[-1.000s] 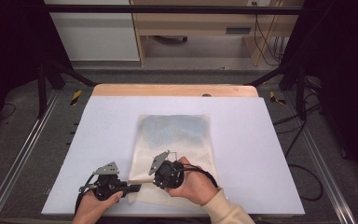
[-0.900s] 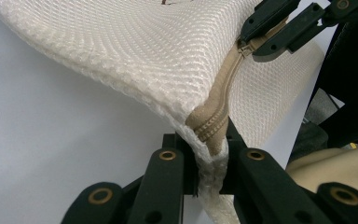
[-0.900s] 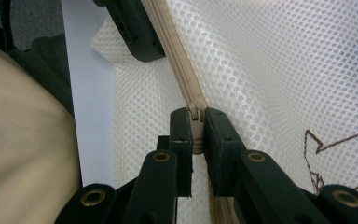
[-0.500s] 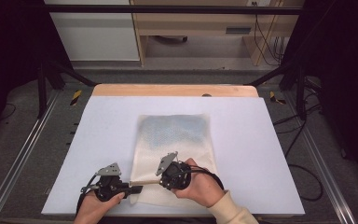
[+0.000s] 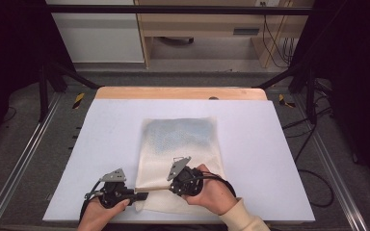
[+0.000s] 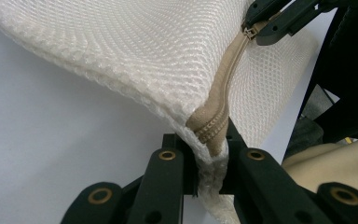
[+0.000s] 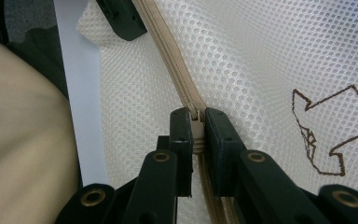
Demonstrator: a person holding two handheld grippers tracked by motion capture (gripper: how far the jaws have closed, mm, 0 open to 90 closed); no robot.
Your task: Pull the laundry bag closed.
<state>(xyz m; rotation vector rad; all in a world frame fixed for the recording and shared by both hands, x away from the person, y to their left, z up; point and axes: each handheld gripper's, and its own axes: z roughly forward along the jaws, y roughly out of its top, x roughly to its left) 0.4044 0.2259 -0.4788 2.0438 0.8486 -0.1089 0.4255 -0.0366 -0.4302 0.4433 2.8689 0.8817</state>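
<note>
Both tongs are clamped on the cream mesh laundry bag (image 5: 180,154): the left gripper (image 5: 142,195) pinches the bag's near-left corner at the end of the tan zipper (image 6: 216,105), and the right gripper (image 5: 172,185) is shut on the zipper pull (image 7: 196,125). The bag lies near the middle of the white table (image 5: 279,159), its long axis running away from the person, with the zipper along the near short edge, stretched between the two grippers. Compared with a second ago, the right hand has shifted slightly toward the near edge, while the left has stayed put.

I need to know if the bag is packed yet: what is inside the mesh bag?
Through the mesh bag a bluish-grey patch shows in its far half, apparently something inside. What it is cannot be told: the mesh blurs it.
</note>
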